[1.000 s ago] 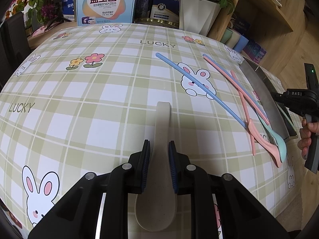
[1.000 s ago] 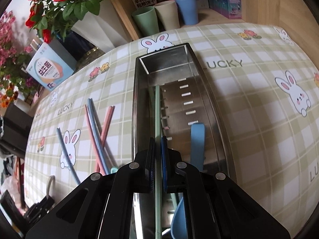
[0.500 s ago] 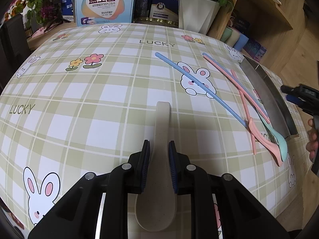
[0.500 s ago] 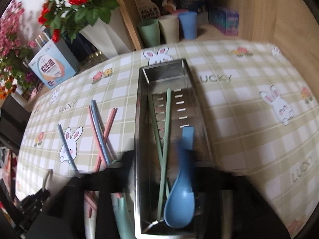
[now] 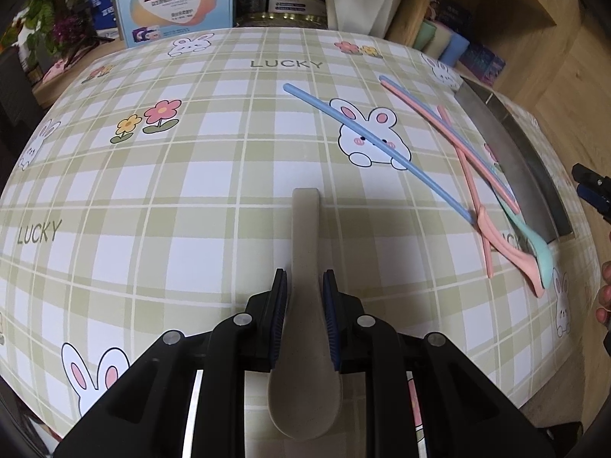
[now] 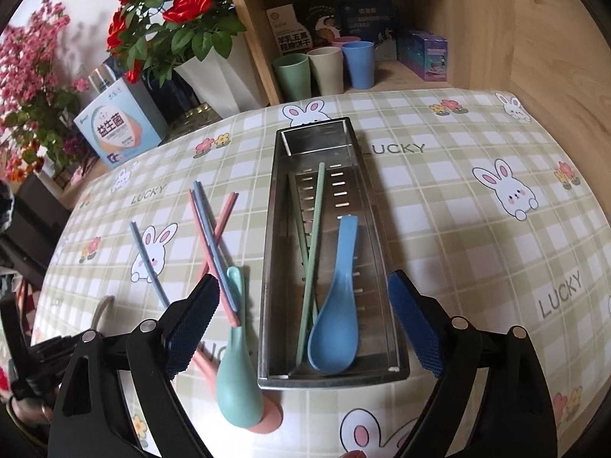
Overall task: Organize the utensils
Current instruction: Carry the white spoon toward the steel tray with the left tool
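Three items sit in the tray (image 6: 397,372) so far: two green chopsticks (image 6: 314,236) and a blue spoon (image 6: 338,305), so roughly a third done by my count. Going left to right, all relative to the tray: farthest left, the left gripper (image 5: 304,322) is clamped on a beige spoon (image 5: 304,343), pads pressing the handle, bowl toward the camera, well clear of the tray. Next, a lone blue chopstick (image 6: 149,263) lies across a bunny print, still well left of the tray. Closer in, a crossed bundle of pink chopsticks (image 6: 225,221) with one more blue chopstick (image 6: 208,229), near the tray's left wall. Just beside the tray's near-left corner, a teal spoon (image 6: 236,378) lies on top of a pink spoon (image 6: 267,421). Right gripper (image 6: 303,328) hangs above the tray's near end; its jaws have just been opening and now stand wide, nothing between the pads. Left to do: beige spoon in hand, two spoons, four loose chopsticks. Overlaps in the pile will likely make single picks fiddly.
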`<state>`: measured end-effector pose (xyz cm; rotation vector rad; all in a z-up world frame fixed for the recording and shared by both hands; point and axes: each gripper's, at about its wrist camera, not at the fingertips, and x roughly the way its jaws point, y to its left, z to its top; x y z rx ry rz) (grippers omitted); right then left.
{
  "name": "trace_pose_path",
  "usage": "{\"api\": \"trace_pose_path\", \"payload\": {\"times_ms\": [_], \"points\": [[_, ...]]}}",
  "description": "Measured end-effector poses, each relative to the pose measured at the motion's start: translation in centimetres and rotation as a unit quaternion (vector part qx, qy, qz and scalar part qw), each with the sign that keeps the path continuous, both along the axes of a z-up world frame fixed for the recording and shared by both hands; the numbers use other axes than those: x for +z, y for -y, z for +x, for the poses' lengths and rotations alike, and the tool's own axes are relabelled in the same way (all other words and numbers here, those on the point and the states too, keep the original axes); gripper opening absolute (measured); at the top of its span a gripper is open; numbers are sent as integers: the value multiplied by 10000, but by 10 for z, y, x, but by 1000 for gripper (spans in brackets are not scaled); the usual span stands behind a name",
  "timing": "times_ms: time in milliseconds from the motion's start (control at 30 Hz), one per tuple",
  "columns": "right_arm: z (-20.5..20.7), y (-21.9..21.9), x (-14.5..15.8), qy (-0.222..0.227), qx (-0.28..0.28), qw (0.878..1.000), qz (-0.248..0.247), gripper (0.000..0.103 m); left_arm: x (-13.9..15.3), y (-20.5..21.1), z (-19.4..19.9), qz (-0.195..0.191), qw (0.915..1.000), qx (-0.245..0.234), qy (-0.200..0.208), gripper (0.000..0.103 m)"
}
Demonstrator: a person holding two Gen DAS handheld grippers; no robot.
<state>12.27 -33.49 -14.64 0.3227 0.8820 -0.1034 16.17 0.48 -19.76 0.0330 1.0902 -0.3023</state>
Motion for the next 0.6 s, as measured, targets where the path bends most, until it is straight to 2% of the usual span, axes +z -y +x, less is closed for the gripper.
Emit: {"api": "trace_pose_path", "payload": {"times_ms": [133,367,600], "points": [[-2,-3,-2,-73,-6,9997,-216,87,1,0,-1,-158,9998,16,-128,17],[-5,-2,-4,-23,53,9999,-105,87,8,9,-3,-396,9989,138,-232,17],[-8,16,-4,62,-123,9999,52,87,34,55,-1,-489,9987,-142,-94,17]]}}
